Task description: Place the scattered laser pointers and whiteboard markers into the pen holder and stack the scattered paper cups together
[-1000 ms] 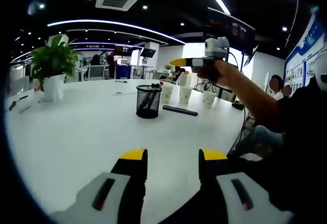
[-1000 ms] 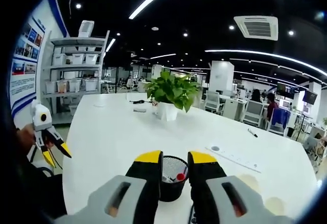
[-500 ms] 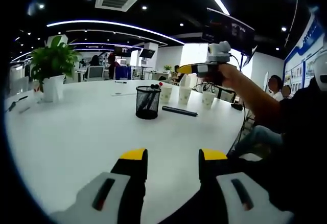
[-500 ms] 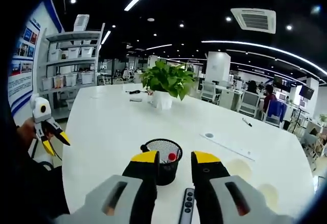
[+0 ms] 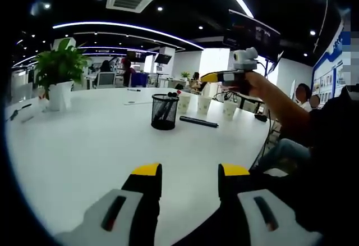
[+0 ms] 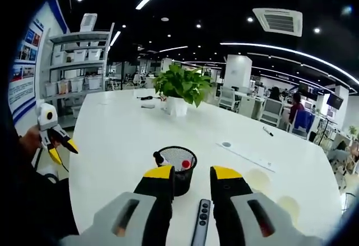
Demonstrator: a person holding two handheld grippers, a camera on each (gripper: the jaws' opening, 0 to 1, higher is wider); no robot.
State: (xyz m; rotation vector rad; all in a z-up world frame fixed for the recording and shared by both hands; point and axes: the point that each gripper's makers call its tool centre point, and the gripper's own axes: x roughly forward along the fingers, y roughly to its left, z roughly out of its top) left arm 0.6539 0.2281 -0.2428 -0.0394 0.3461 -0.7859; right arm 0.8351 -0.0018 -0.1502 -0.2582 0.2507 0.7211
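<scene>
My right claw is moving back a bit from a second ago, hanging open and empty over the laser pointer beside the pen holder, while my left claw is staying open above the bench.

Ahead of the left gripper the white table lies bare and open up to the mesh pen holder, which stands well ahead with paper cups and a dark laser pointer just beyond and to its right. The potted plant stands far off to the left. Below the right gripper the pen holder and pointer lie close ahead of its parted jaws; beyond them the tabletop runs open towards the plant.
</scene>
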